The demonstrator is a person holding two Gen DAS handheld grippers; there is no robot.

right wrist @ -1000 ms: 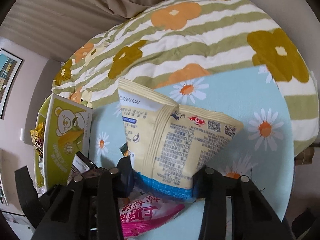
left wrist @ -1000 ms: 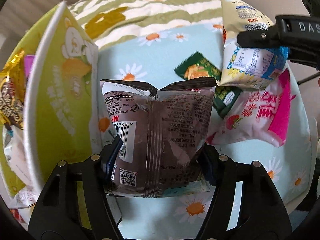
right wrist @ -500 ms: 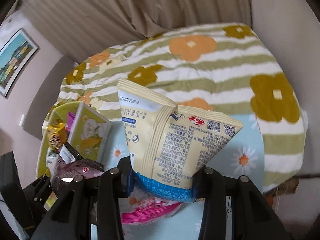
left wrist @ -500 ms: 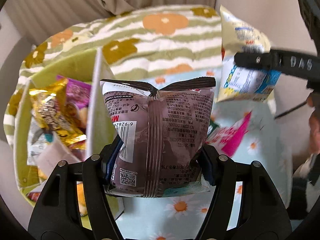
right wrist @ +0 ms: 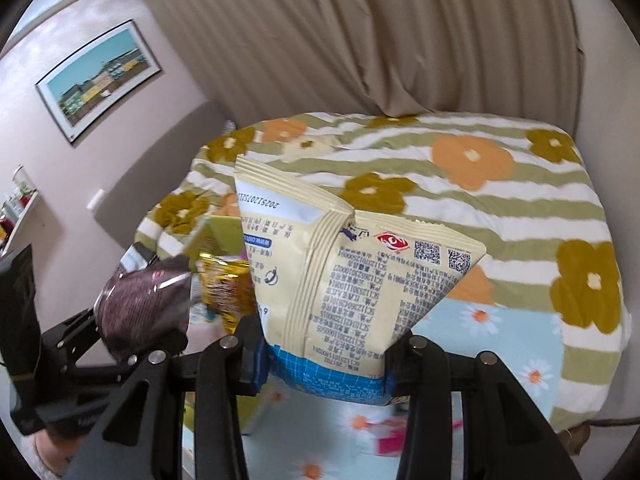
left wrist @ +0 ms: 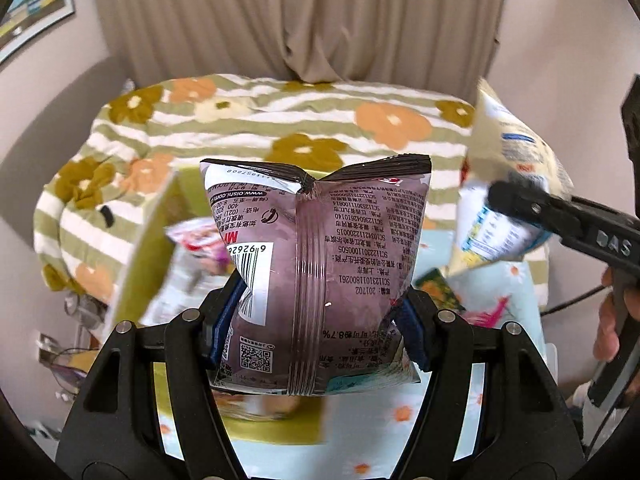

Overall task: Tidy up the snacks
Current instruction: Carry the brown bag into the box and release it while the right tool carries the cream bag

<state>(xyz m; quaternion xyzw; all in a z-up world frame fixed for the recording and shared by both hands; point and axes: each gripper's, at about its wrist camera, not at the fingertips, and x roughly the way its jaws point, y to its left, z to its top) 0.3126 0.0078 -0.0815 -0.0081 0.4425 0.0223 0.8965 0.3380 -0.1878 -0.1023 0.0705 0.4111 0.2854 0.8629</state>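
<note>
snack packets, one per gripper: both now hang well above the daisy cloth [left wrist: 400, 420], where a second ago they sat close over it, so pickup looks finished and carriage toward the green box [left wrist: 148, 248] is likely next. left gripper [left wrist: 316, 320] is clenched on the brown packet [left wrist: 320, 264], pads denting its lower sides. right gripper [right wrist: 324, 364] grasps the cream packet [right wrist: 344, 280] by its blue base. box, already holding snacks, lies just left of both.
</note>
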